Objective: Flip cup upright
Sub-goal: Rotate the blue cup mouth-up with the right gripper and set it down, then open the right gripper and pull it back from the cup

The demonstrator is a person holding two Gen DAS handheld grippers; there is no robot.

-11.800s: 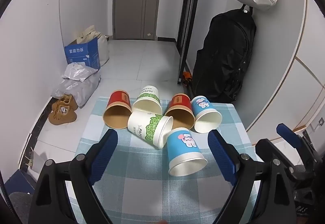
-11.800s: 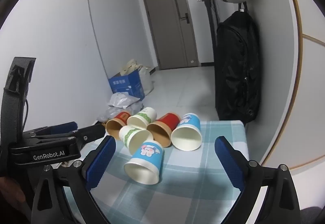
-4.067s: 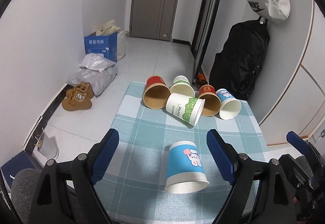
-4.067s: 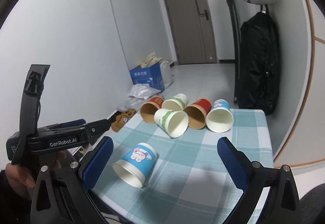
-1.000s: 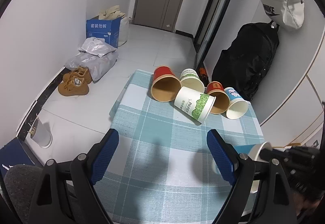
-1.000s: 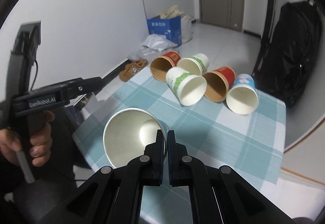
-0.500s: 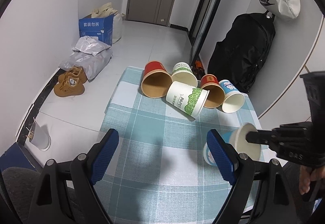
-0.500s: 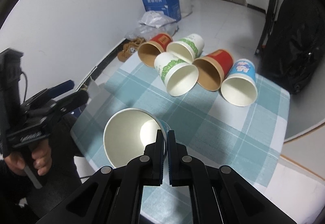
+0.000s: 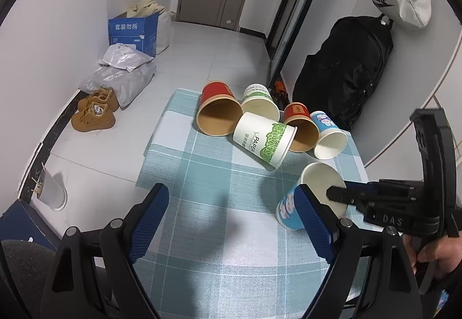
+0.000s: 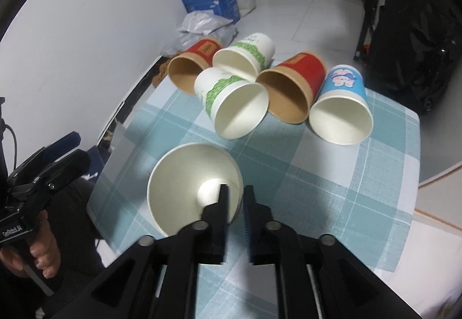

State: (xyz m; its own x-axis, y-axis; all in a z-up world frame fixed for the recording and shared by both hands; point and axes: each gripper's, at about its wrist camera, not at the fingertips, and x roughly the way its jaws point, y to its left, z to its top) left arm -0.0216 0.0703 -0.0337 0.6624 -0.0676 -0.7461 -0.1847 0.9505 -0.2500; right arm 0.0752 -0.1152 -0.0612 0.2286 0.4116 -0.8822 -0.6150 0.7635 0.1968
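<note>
A blue paper cup with a cartoon print (image 9: 291,207) stands mouth up, slightly tilted, on the checked tablecloth (image 9: 225,235) at the right. My right gripper (image 10: 234,189) straddles its rim, one finger inside the white cup interior (image 10: 184,189) and one outside, with a small gap opening between the fingers. In the left wrist view the right gripper (image 9: 336,193) reaches in from the right over the cup's mouth. My left gripper (image 9: 231,220) is open and empty above the table's front part.
Several cups lie on their sides at the table's far edge: a red cup (image 9: 218,113), two white-green cups (image 9: 264,139), another red cup (image 9: 300,128), a blue cup (image 9: 329,135). Black backpack (image 9: 343,70), shoes (image 9: 93,113) and a blue box (image 9: 132,33) are on the floor.
The right gripper has brought the blue cup down onto the cloth, mouth up. Its fingers have parted slightly from fully pinched. The left gripper has hardly moved.
</note>
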